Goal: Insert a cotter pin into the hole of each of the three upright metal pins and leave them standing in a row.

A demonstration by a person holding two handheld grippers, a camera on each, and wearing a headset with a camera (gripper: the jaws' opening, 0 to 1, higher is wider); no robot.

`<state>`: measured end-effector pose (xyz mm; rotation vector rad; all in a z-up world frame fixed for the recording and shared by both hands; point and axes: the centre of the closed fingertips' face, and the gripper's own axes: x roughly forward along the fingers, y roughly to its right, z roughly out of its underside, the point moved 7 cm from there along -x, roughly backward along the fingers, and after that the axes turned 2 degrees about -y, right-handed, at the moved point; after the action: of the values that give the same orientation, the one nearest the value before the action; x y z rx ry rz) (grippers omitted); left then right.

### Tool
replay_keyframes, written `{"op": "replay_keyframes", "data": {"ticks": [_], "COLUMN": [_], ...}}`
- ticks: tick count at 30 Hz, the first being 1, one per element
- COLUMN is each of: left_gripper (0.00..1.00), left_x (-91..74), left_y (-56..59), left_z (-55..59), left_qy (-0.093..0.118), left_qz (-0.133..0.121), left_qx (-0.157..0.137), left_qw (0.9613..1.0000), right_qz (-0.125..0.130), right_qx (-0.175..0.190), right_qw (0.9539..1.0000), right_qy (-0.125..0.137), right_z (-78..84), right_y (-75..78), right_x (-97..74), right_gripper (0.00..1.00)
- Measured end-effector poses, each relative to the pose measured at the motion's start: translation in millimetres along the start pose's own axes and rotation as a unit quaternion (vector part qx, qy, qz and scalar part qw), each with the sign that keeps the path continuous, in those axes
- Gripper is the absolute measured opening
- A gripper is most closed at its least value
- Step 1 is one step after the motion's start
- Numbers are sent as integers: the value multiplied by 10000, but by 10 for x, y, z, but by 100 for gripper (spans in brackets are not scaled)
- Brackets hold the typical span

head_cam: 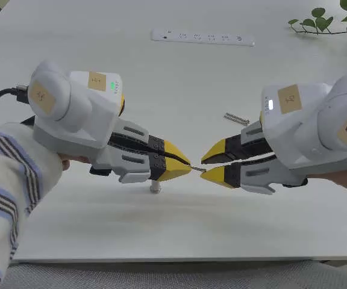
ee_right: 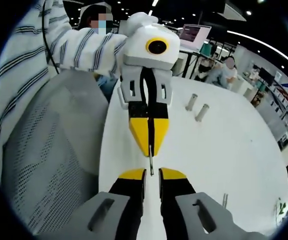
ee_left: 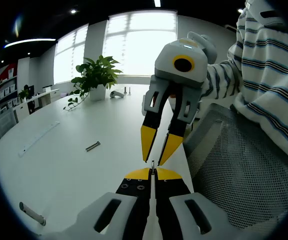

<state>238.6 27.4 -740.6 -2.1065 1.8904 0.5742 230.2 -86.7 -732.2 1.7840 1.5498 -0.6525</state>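
On the table: power strip far side, centre; plant far right; small metal part right of centre, behind the right gripper. Left gripper at left, right gripper at right, tips facing, just apart. Cotter pin between them, in the left's jaws. One metal pin upright under the left tips. In the right gripper view, two more pins upright, side by side, beyond the left gripper.

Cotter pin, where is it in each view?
Head view: cotter pin centre, between left gripper and right gripper.
Left gripper view: cotter pin bottom centre, in left gripper's shut fingers.
Right gripper view: cotter pin lower centre, under left gripper's tips.
Shared landmark: left gripper's yellow fingers.
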Motion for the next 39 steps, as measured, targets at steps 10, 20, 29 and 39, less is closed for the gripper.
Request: {"op": "replay_keyframes", "data": {"ticks": [10,20,29,39], "left_gripper": [0,0,0,0], "left_x": [-1,13,-10,15], "left_y": [10,14,17,22], "left_z": [19,-17,-3,-6], "left_qy": [-63,3,-23,-9], "left_qz": [50,78,82,93], "left_qx": [-55,-22,-68,-87], "left_qw": [10000,10000,9999,9999], "right_qz": [-148,-183,-218,-306], "right_qx": [103,27,241,214], "right_qw": [9998,9998,9995,9993], "right_qy": [32,18,36,-94], "right_z": [-16,-20,-29,-62], "right_y": [-29,-13,16,13], "right_x": [44,28,2,-63], "right_gripper": [6,5,4,3]}}
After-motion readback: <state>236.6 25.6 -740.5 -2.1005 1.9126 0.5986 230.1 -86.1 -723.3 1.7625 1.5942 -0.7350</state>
